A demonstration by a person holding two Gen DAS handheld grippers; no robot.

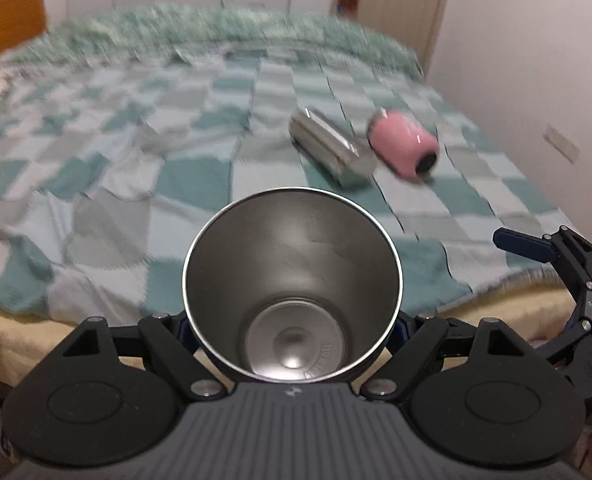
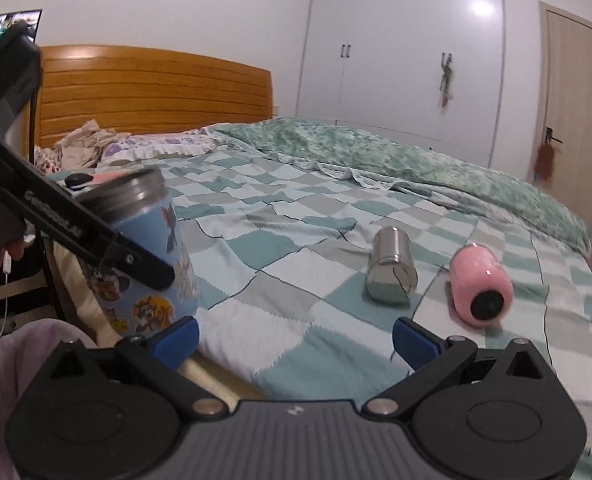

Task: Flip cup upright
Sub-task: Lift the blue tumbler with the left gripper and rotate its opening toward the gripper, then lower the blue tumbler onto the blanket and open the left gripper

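We have the left gripper (image 1: pixel 292 344) clamped on the blue cup (image 2: pixel 144 256), its jaws pressing the cup's lower body from both sides; through the left wrist camera we look straight down into the steel interior (image 1: pixel 292 280), mouth facing away from us. From the right wrist view this cup sits close to upright, slightly tilted, held at the near edge of the bed (image 2: pixel 296 240); we cannot tell whether its base touches anything. Our right gripper (image 2: pixel 296 338) is spread wide and holds nothing, hovering over the checked blanket (image 2: pixel 288 280).

Further out, a steel cup (image 2: pixel 392 270) and a pink cup (image 2: pixel 481 288) lie on their sides on the blanket, near each other but apart.

We judge the blue cup nearly righted and needing only to be set down and released, while the other two remain unflipped
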